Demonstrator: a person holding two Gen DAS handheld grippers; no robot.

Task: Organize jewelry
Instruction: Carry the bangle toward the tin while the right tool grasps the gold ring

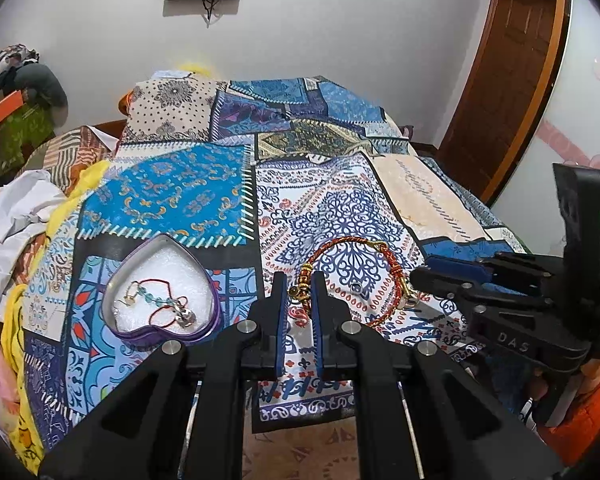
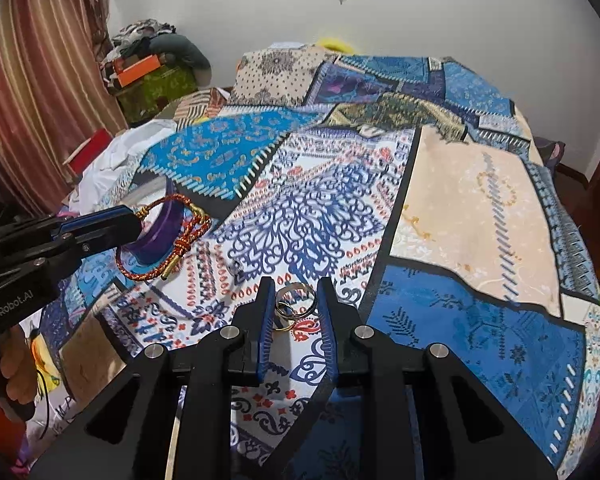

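"DAS" on right claw; "GenRobot.AI" on left claw.

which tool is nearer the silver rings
Right. The right tool has the silver rings between its fingers; the left tool is off to the side, shut on the red braided bracelet.

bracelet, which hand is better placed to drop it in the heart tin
Left. The left gripper already pinches the bracelet, and the tin lies just to its left. The right gripper straddles the rings.

white wall | wooden door | striped curtain | patchwork bedspread
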